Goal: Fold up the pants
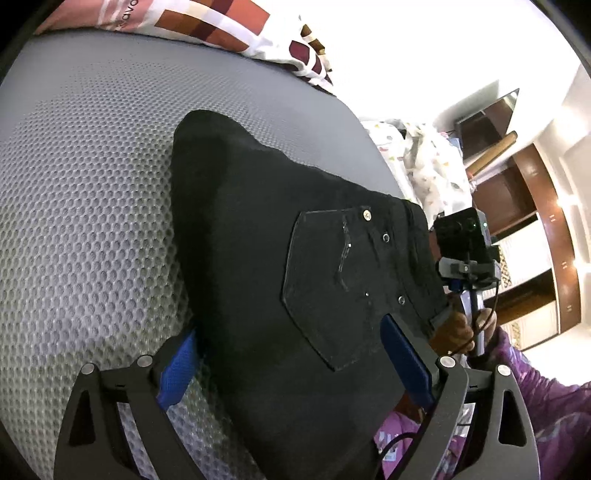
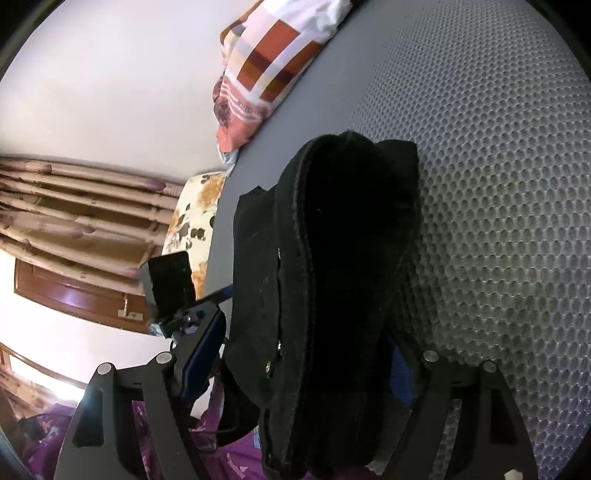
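Black pants [image 1: 280, 236] lie folded on a grey mesh mattress [image 1: 92, 206], back pocket up. My left gripper [image 1: 291, 365] straddles the near edge of the pants, one blue pad [image 1: 177, 369] at the left edge and one [image 1: 404, 358] on top; the jaws stand wide with the thick fabric between them. My right gripper [image 2: 310, 365] straddles the waistband end of the pants [image 2: 332, 258], which fills the gap between its fingers. The right gripper also shows in the left wrist view [image 1: 465, 251], at the waistband. The left gripper shows in the right wrist view [image 2: 177, 291].
A patterned pillow [image 1: 207, 26] lies at the far edge of the mattress, also in the right wrist view [image 2: 269, 62]. A floral sheet [image 2: 195, 221] hangs at the bed's side. Curtains, a wall and wooden cabinets [image 1: 524, 192] stand beyond. The person wears purple clothing [image 1: 535, 398].
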Action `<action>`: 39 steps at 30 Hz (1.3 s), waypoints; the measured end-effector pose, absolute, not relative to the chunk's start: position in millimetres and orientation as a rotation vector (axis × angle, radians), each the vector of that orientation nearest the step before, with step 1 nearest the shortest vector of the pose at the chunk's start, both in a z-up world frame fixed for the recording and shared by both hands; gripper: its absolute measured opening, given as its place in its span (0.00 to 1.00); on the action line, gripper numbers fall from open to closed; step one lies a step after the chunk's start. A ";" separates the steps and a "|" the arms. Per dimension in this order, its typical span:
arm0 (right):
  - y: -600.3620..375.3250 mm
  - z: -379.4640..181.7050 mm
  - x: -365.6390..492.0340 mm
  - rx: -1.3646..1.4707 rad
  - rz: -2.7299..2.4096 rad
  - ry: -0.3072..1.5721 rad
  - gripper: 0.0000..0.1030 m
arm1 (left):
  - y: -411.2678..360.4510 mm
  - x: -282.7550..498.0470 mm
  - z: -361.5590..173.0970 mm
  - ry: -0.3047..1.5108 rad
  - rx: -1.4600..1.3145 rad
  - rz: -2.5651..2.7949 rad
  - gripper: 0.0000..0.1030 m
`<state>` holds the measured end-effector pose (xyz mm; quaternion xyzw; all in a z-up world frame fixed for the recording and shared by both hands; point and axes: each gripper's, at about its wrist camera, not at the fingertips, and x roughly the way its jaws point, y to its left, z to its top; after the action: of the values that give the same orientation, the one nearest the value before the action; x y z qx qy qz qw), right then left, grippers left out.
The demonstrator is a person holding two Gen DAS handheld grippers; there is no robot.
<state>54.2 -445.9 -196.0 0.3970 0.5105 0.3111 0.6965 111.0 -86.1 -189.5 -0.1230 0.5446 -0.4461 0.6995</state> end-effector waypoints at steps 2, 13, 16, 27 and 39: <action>-448.7 -196.4 55.9 0.862 0.681 1.186 0.72 | -85.4 113.9 -189.5 1.224 -0.287 -1.003 0.89; -416.7 -188.3 67.8 0.744 0.649 1.213 0.66 | -108.6 85.3 -180.3 1.072 0.085 -0.852 0.62; -413.5 -190.7 63.7 0.716 0.643 1.201 0.48 | -105.8 82.3 -181.2 1.047 0.107 -0.837 0.59; -427.7 -200.1 64.8 0.770 0.619 1.203 0.40 | -114.0 78.0 -182.7 1.033 0.187 -0.799 0.59; -413.6 -191.2 57.8 0.749 0.549 1.171 0.35 | -125.2 67.4 -174.0 0.956 0.290 -0.741 0.48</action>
<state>57.8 -413.6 -191.2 0.3406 0.5323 0.2498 0.7336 67.4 -125.2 -174.0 0.1359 0.4478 -0.3470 0.8128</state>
